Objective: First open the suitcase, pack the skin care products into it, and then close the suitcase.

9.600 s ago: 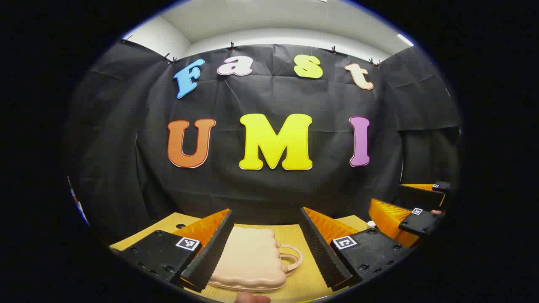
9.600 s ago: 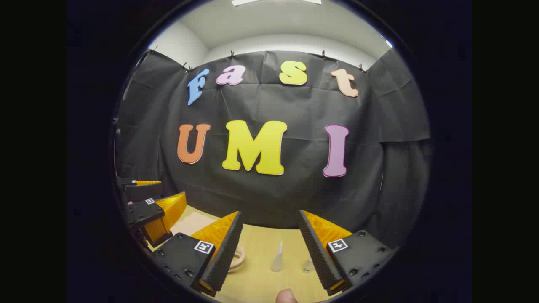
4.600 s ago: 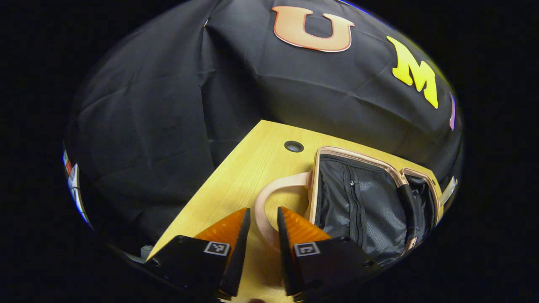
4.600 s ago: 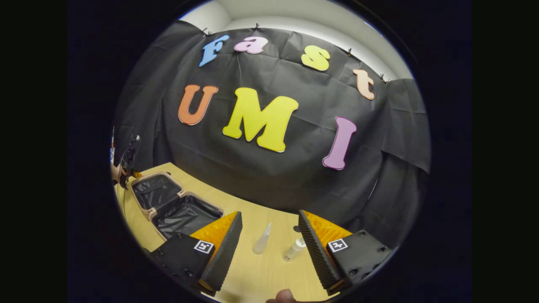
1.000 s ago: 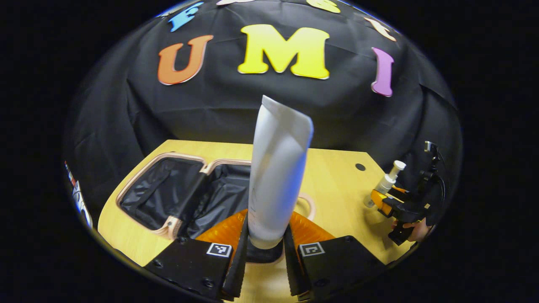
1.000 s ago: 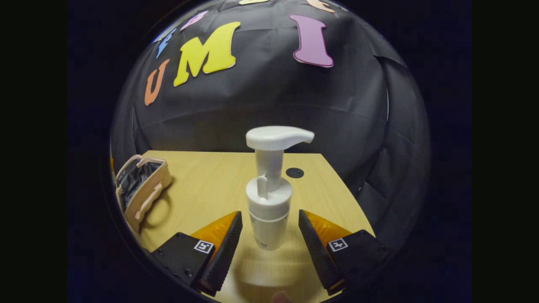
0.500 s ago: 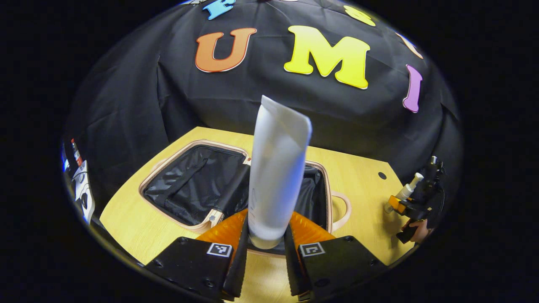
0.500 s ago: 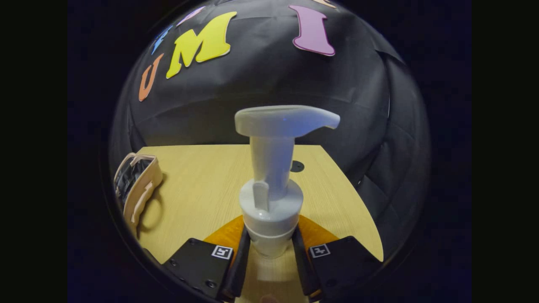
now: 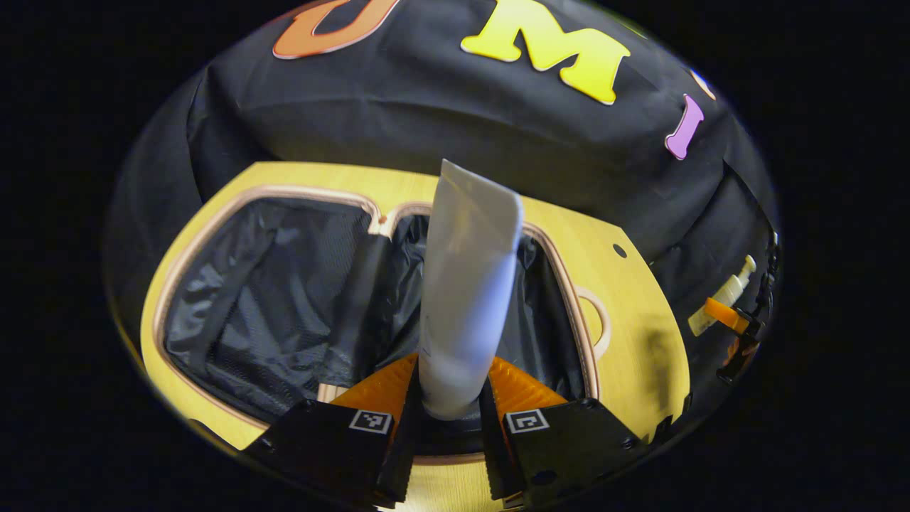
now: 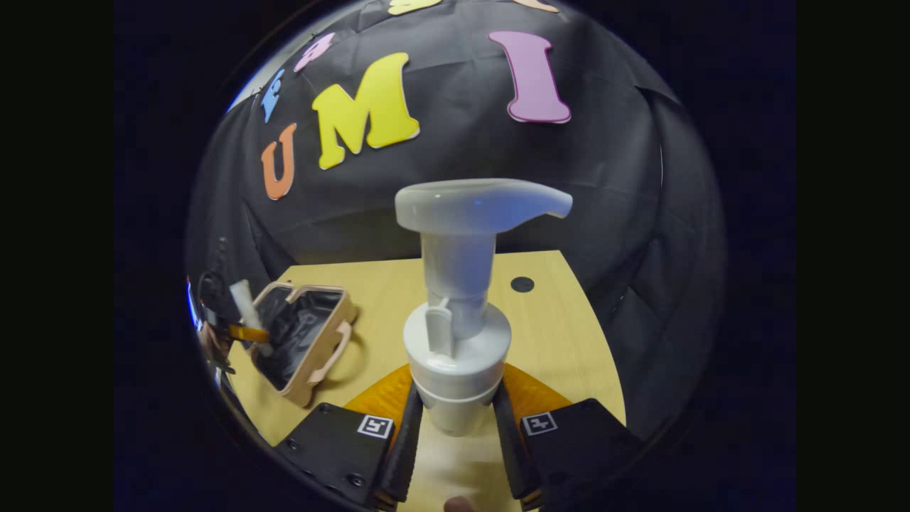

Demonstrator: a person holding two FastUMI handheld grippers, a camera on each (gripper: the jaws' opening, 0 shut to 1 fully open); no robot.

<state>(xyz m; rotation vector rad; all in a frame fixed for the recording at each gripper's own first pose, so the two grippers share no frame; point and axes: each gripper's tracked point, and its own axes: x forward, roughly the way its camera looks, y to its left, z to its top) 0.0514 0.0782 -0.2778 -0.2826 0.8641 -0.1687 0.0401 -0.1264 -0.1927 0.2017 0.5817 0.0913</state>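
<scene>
Black lining shows inside the suitcase (image 9: 270,284), which lies wide open on the bench (image 9: 640,355), so the opening step looks done. Nothing is packed in either half as far as the lining shows. The left gripper (image 9: 448,419) has its fingers clamped on the cap end of a white tube (image 9: 466,284), which stands up out of the grip and hangs over the open case, over its right half, above the lining and not touching it. The right gripper (image 10: 458,427) has its fingers pressed on the body of a white pump bottle (image 10: 458,341), held above the bench, well apart from the suitcase at that view's left. By my judgement, both products are in hand; setting them in and closing the case remain.
</scene>
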